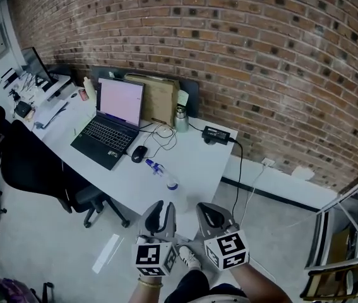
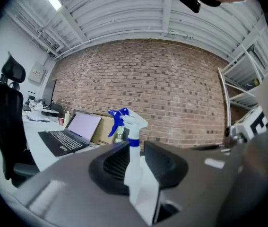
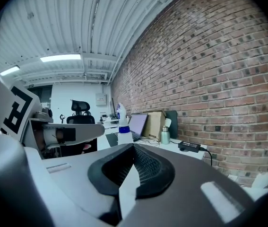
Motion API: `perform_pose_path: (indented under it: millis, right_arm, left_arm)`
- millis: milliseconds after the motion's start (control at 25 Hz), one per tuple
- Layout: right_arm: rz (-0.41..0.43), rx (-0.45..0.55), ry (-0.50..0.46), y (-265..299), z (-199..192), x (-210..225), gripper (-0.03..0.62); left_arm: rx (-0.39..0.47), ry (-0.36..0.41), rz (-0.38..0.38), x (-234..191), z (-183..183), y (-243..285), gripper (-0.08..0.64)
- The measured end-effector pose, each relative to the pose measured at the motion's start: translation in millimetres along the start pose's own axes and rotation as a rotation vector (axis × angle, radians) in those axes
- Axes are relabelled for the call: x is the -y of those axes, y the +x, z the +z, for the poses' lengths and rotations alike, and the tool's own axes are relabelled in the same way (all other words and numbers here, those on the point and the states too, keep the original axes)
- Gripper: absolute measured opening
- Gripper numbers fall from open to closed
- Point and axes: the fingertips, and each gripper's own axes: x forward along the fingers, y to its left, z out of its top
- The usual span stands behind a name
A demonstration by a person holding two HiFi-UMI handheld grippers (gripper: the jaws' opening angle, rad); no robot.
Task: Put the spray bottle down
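On the white desk (image 1: pixel 191 163) against the brick wall (image 1: pixel 229 36), the head view shows a white plastic spray bottle with a blue trigger (image 1: pixel 163 174) standing near the front edge, just beside a black computer mouse (image 1: pixel 139 153) and an open black laptop (image 1: pixel 112 125). Both grippers hover below the desk edge, well apart from the bottle: the left gripper (image 1: pixel 160 216) and the right gripper (image 1: pixel 211 218), each with its marker cube.

In the left gripper view, the jaws stand apart with nothing between the pads. The bottle shows upright through the gap, on the desk beyond them.

In the right gripper view, the jaws are drawn together at the tips and grip nothing. The bottle stands upright on the desk, in front of the laptop and a black office chair (image 3: pixel 80 109).
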Motion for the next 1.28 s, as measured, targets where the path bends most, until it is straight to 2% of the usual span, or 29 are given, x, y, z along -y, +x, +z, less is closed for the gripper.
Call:
perform_pose_path:
  millis: [160,400,840,1280]
  right_arm:
    - [0.010,0.015,-0.015,-26,0,-18,-0.002]
    - [0.024,0.050,-0.030,-62,4,-41,-0.002]
    - [0.004,0.078,-0.065,-85,12,-47,-0.002]
    - [-0.004,0.103,-0.067,-87,21,-45,-0.002]
  left_arm:
    - [-0.017,-0.035,0.063,4,-8,-34,0.009]
    - [-0.029,-0.077,0.054,20,-11,-71,0.008]
    - [-0.026,-0.018,0.045,40,-6,-87,0.008]
    - [-0.027,0.004,0.033,47,2,-86,0.008]
